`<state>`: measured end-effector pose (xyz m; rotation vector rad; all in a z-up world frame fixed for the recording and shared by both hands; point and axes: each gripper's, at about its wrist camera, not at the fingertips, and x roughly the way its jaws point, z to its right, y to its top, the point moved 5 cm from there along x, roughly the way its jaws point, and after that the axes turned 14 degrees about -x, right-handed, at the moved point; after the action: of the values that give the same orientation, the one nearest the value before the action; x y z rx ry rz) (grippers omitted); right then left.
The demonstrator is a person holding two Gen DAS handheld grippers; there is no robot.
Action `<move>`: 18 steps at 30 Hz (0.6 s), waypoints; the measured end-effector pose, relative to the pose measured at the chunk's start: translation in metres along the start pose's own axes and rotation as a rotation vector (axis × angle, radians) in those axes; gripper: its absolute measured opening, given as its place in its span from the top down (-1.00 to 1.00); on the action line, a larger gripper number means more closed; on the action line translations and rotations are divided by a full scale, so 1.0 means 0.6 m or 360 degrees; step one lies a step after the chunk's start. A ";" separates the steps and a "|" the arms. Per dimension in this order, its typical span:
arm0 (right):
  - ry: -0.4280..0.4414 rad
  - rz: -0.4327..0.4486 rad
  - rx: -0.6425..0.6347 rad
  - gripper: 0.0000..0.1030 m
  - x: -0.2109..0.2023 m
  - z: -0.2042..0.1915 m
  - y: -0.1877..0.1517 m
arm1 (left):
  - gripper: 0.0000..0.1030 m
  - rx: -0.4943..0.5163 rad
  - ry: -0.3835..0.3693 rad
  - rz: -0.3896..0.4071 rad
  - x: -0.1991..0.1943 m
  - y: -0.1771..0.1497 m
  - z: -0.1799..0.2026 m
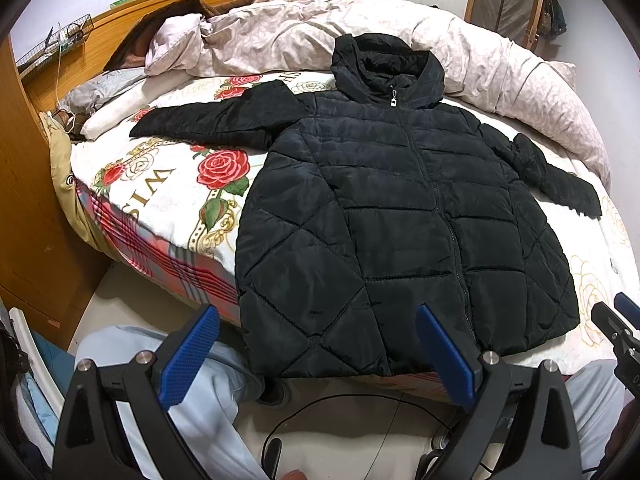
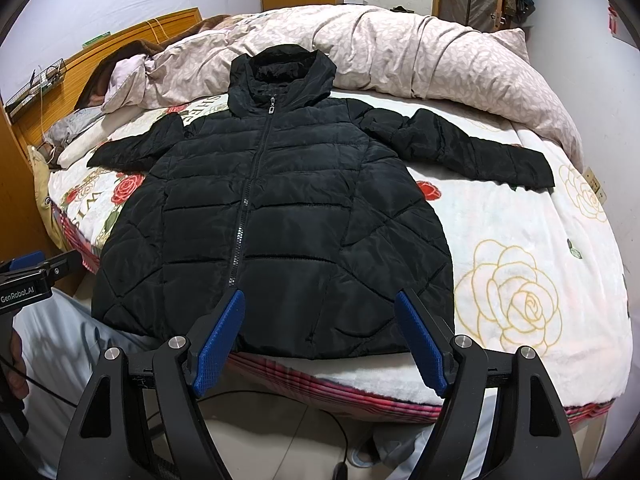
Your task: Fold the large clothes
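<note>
Black jacket spread flat, zipped, centre frame on rose blanket. Left gripper lower centre, jaws apart, holding nothing. Right gripper likewise, jaws apart, before hem.

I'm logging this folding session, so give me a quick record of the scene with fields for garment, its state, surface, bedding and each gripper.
garment: black hooded puffer jacket
state: unfolded, laid flat front side up, zipped, both sleeves spread outward, hem at the near edge of the bed
surface: rose-print blanket on the bed
bedding: pale duvet bunched behind the hood
left gripper: open, above the hem, holding nothing
right gripper: open, above the hem, holding nothing
</note>
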<state>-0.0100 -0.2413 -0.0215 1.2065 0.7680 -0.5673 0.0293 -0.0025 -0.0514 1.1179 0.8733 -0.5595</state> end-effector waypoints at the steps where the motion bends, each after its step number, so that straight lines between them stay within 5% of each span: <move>1: -0.0001 0.0000 0.0000 -0.50 0.001 0.000 0.000 | -0.94 0.0000 0.0000 0.0001 0.001 0.000 0.000; 18: -0.0002 -0.0001 -0.0002 -0.50 0.001 0.002 0.000 | -0.94 0.0000 0.0003 -0.0004 0.001 -0.001 -0.001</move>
<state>-0.0094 -0.2422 -0.0215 1.2050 0.7678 -0.5679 0.0292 -0.0020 -0.0523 1.1176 0.8769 -0.5606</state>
